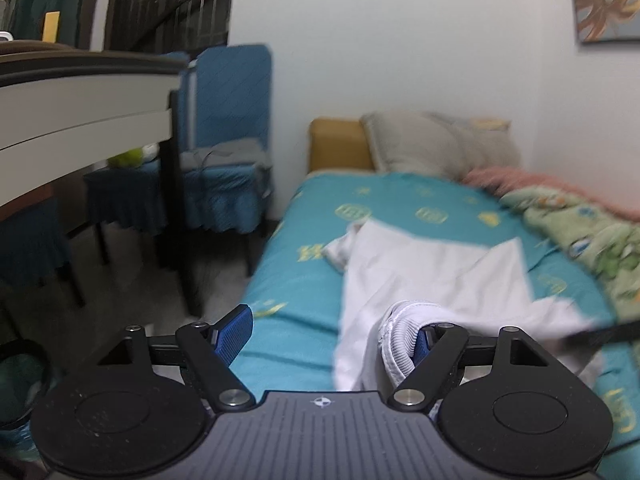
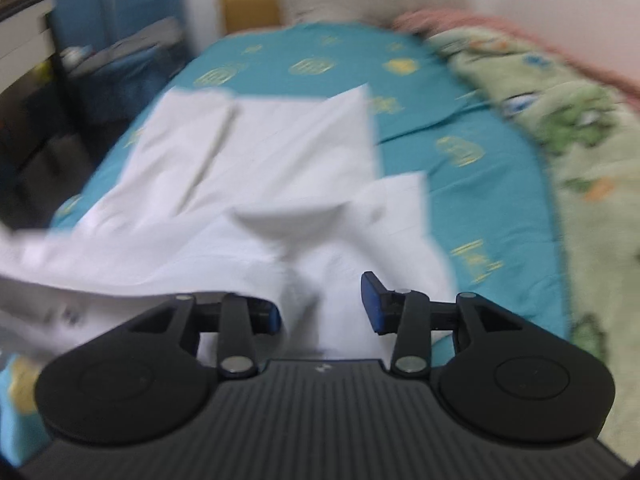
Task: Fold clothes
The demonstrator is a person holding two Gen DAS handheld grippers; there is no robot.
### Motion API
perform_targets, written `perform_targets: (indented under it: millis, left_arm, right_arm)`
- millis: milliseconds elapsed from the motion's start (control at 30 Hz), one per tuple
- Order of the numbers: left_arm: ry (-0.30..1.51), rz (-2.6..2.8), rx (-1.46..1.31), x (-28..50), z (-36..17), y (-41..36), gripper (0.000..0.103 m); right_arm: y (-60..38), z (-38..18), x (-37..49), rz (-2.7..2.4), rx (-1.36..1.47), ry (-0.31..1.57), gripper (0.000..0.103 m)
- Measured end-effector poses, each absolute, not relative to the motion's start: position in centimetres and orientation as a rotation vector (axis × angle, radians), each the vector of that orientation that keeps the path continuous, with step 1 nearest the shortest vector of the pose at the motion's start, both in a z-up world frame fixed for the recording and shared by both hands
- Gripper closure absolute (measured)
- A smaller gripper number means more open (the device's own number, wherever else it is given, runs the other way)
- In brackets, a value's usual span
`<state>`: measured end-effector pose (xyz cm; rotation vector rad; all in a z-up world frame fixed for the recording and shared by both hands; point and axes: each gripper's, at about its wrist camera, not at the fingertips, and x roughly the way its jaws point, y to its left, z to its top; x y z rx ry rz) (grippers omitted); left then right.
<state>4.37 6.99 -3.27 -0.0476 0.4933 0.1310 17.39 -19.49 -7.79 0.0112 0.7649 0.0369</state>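
Observation:
A white garment (image 1: 420,264) lies spread on the teal bed sheet (image 1: 304,292), partly folded, with one sleeve bunched at its far left. My left gripper (image 1: 328,338) is open wide at the garment's near left edge. The ribbed white collar (image 1: 396,344) is draped over its right finger, and the left finger (image 1: 236,332) is bare above the sheet. In the right wrist view the white garment (image 2: 260,152) fills the middle of the bed. My right gripper (image 2: 320,310) is open over its near part, with a fold of cloth rising between the fingers and cloth lying over the left one.
A green patterned blanket (image 1: 592,236) and a pink one (image 1: 520,180) lie along the wall side of the bed, with a grey pillow (image 1: 432,144) at the head. Left of the bed stand blue-covered chairs (image 1: 228,152), a table (image 1: 80,112) and a bin (image 1: 20,384) on the floor.

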Motion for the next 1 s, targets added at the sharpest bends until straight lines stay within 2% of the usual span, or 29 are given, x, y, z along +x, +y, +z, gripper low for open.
perform_targets:
  millis: [133, 367, 467, 667, 833, 1000]
  left_arm:
    - [0.552, 0.140, -0.057, 5.1, -4.2, 7.4, 0.023]
    - [0.365, 0.159, -0.184, 4.3, 2.0, 6.9, 0.019]
    - [0.272, 0.204, -0.221, 4.7, 7.8, 6.5, 0.020]
    - [0.010, 0.224, -0.188, 3.1, 22.3, 5.4, 0.020]
    - [-0.159, 0.224, -0.164, -1.1, 33.6, 4.8, 0.019]
    - [-0.284, 0.226, -0.146, -6.4, 42.3, 4.2, 0.019]
  right_arm:
    - [-20.8, -3.4, 15.8, -0.018, 0.074, 0.615, 0.058]
    - [-23.2, 4.4, 12.9, -0.112, 0.180, 0.351, 0.057]
    - [-24.1, 7.8, 11.7, -0.149, 0.224, 0.238, 0.057]
    - [-24.8, 20.3, 8.4, -0.089, 0.237, 0.054, 0.057]
    - [-25.3, 30.7, 4.6, -0.033, 0.231, -0.080, 0.057]
    - [-25.5, 38.9, -1.2, -0.004, 0.195, -0.211, 0.056]
